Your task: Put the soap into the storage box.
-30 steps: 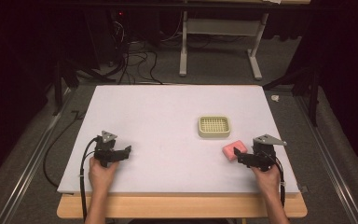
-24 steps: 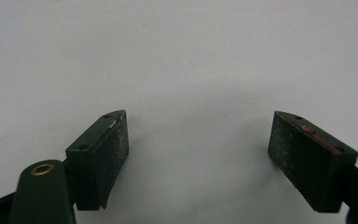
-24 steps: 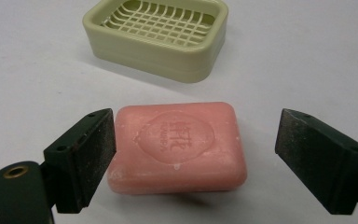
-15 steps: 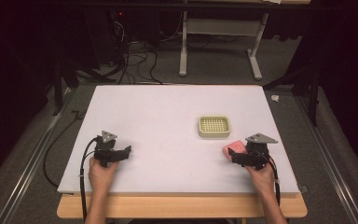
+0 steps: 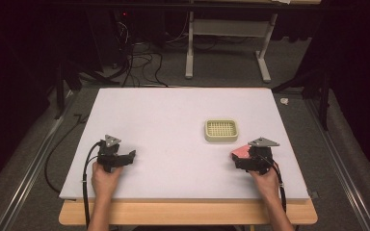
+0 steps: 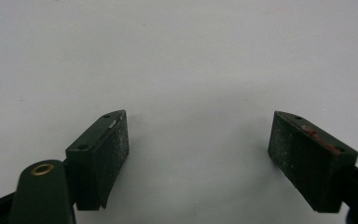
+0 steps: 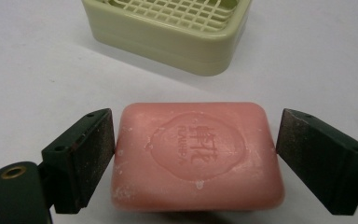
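Soap (image 7: 196, 156) stamp readable (right gripper view); jaws flank.

The soap bar (image 7: 196, 156) lies between the right gripper (image 7: 196, 154) jaws. The soap dish (image 7: 168, 28) sits just beyond it. The left gripper (image 6: 198, 149) is well apart.

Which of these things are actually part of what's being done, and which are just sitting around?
In use:
- pink rectangular soap bar
- right gripper, jaws open either side of the soap
- pale green plastic soap dish with grid top

Lying about:
- left gripper, open over bare white table
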